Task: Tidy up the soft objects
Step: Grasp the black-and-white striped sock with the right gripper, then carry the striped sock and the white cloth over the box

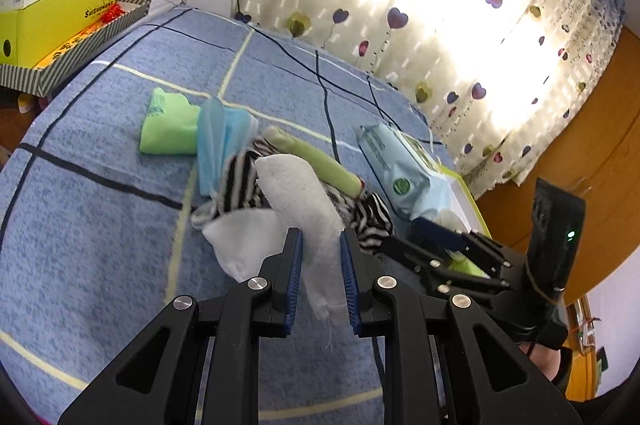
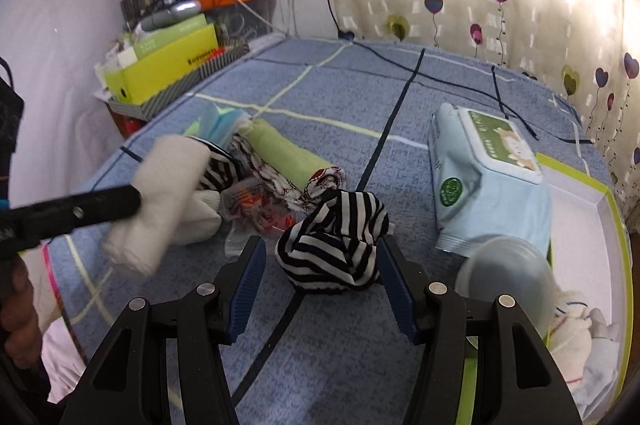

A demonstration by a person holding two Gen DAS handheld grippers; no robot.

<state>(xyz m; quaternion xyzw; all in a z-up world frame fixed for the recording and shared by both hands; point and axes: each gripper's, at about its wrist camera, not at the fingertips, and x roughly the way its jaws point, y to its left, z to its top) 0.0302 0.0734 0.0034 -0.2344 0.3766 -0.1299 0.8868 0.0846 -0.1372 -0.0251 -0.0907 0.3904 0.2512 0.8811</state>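
My left gripper (image 1: pixel 321 257) pinches a soft white fleecy cloth (image 1: pixel 298 193) between its ribbed blue pads (image 1: pixel 295 265), lifting it above the blue checked bedspread (image 1: pixel 100 225). My right gripper (image 2: pixel 320 289) is spread wide around a crumpled black-and-white striped knit garment (image 2: pixel 334 245); I cannot tell whether the pads touch it. Just beyond lie a rolled pale-green towel (image 2: pixel 280 153), a blue pleated face mask (image 1: pixel 216 141) and a folded bright-green cloth (image 1: pixel 168 125), mid-bed. Toward the right edge, a glossy pale-blue wet-wipes pack (image 2: pixel 480 177) leans on a white box with lime-green rim (image 2: pixel 600 201).
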